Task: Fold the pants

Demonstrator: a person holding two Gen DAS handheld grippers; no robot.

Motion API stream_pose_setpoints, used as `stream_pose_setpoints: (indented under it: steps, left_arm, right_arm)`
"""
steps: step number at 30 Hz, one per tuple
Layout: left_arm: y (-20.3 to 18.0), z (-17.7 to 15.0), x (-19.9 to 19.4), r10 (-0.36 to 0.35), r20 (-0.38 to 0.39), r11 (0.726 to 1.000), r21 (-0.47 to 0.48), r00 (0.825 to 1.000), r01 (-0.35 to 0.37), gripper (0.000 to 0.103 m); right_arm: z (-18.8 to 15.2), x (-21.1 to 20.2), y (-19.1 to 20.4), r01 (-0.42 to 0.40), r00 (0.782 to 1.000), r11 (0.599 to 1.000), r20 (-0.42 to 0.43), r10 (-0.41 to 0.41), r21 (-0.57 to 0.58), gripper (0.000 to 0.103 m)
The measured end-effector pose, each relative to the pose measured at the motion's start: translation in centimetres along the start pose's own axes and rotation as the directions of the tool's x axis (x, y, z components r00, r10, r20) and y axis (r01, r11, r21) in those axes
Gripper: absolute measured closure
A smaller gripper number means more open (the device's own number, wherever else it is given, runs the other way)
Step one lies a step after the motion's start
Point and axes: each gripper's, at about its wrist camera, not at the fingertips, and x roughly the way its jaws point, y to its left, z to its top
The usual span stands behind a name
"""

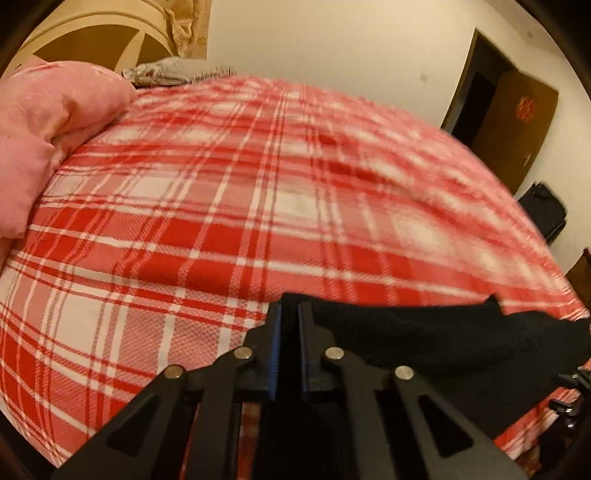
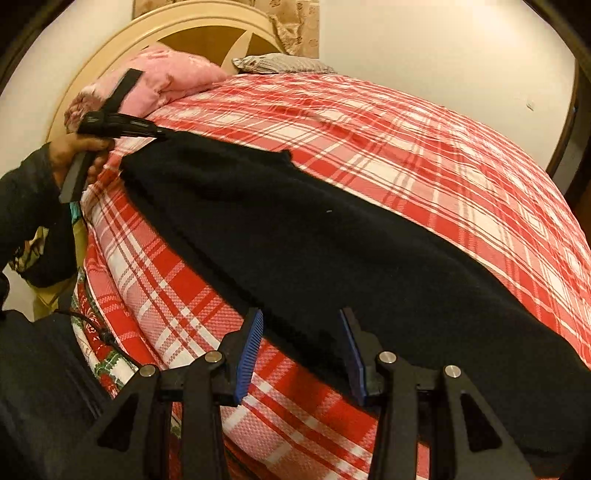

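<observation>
Scene: black pants (image 2: 314,251) lie stretched along the near edge of a bed with a red plaid blanket (image 1: 229,206).
Pants position: long dark strip running from far left to near right in the right wrist view, flat on the blanket, not yet doubled over.
Left gripper (image 1: 290,332): clenched, pads nearly together with black cloth between them, so it is grasping one end of the pants; in the right wrist view a hand (image 2: 74,151) holds it at the far end of the strip.
Right gripper (image 2: 303,350): jaws apart, straddling the near edge of the pants, pads not pressing the cloth; nothing gripped yet.
Why held so: one end pinned, other end about to be taken, likely so both ends lift together for a fold.
Step judged: grasp stage, fold itself not started.
Next need: right jaws must close on the cloth edge without catching the blanket.
Risk: thin cloth may slip; blanket could be pinched too.
Background: pink pillow (image 1: 48,122), headboard (image 2: 192,29), door (image 1: 517,122).
</observation>
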Motion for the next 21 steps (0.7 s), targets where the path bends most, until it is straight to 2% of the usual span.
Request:
stream_pose_setpoints:
  steps: [6,9,10,12,13,14,21]
  left_arm:
    - [0.6,-0.5,-0.3,-0.019,0.035,0.999,-0.031,0.999,0.021,0.089]
    - [0.5,-0.8,-2.1,-0.020,0.067,0.999,-0.045,0.998,0.023,0.088]
    - [0.5,-0.9,-2.6,-0.020,0.079,0.999,-0.044,0.997,0.024,0.085]
    - [0.4,-1.4,-4.4,-0.010,0.112,0.999,-0.031,0.994,0.013,0.071]
    - [0.5,-1.6,-4.9,0.000,0.123,1.000,-0.031,0.992,0.004,0.056]
    - [0.7,-2.1,-5.7,0.007,0.141,0.999,-0.033,0.990,-0.003,0.044]
    - [1.6,-6.0,-7.7,-0.033,0.098,0.999,-0.015,0.995,0.035,0.043]
  right_arm:
    - [0.1,1.1,2.4,0.030,0.999,0.994,-0.009,-0.031,-0.103,0.059]
    - [0.1,1.7,3.0,0.058,0.998,0.988,-0.012,-0.061,-0.145,0.059]
    - [0.1,1.7,3.0,0.064,0.998,0.987,-0.009,-0.066,-0.147,0.059]
    - [0.3,1.6,3.0,0.074,0.997,0.986,0.001,-0.075,-0.148,0.059]
    - [0.3,1.5,2.9,0.081,0.997,0.986,0.006,-0.082,-0.147,0.059]
    - [0.3,1.5,2.9,0.086,0.996,0.986,0.009,-0.086,-0.143,0.059]
    - [0.3,1.7,2.8,0.101,0.995,0.985,0.011,-0.100,-0.143,0.059]
